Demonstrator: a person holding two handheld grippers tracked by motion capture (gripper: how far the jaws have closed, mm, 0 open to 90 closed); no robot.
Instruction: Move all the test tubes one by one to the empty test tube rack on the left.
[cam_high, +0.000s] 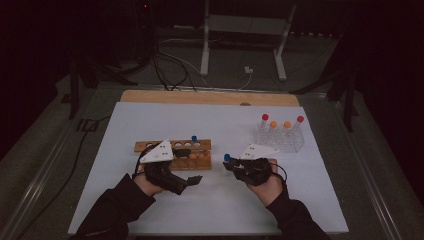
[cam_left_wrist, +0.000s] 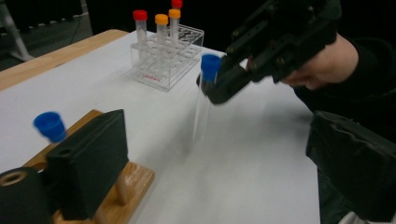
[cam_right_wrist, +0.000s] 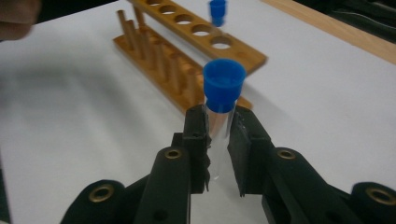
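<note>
A clear test tube with a blue cap (cam_right_wrist: 224, 81) stands upright between the jaws of my right gripper (cam_right_wrist: 217, 122), which is shut on it just below the cap. In the high view that gripper (cam_high: 230, 164) hovers over the white mat, right of the wooden rack (cam_high: 172, 150). The left gripper view has the held tube (cam_left_wrist: 209, 70) hanging from the right gripper (cam_left_wrist: 223, 87). A second blue-capped tube (cam_high: 194, 138) stands in the wooden rack. My left gripper (cam_high: 191, 181) is open beside the rack's near end (cam_left_wrist: 135, 179), its jaws wide apart and empty.
A clear plastic rack (cam_high: 281, 142) at the back right holds several red- and orange-capped tubes (cam_left_wrist: 161, 21). The white mat (cam_high: 200, 120) covers most of the wooden table (cam_high: 210, 97). A metal stand (cam_high: 242, 45) and cables lie on the floor beyond.
</note>
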